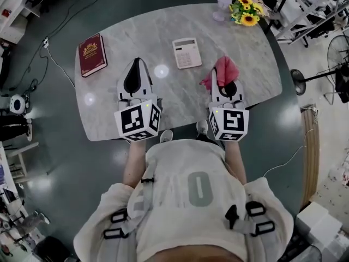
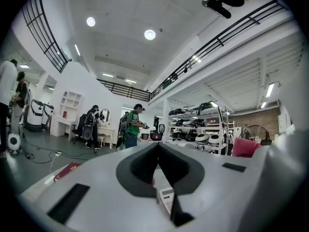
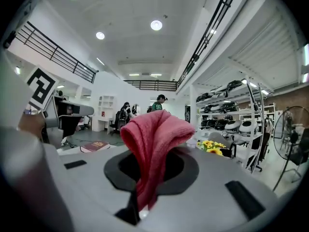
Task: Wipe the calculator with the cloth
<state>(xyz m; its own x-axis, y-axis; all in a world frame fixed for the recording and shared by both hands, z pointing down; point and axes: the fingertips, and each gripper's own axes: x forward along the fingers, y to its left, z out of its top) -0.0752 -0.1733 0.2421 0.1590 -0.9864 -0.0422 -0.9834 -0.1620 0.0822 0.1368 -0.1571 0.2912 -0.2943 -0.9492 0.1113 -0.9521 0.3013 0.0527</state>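
Note:
The white calculator lies flat on the marble table, toward its far side. My right gripper hovers to the right of it, shut on a pink cloth that bunches out over its tips. In the right gripper view the cloth stands up between the jaws and hides the fingertips. My left gripper is held to the left of the calculator, shut with nothing in it. In the left gripper view its jaws meet in front, and a corner of the calculator shows below them.
A dark red book lies at the table's far left. A pot of yellow flowers stands at the far right corner. People stand by shelves and desks well beyond the table. The table's front edge is right by my body.

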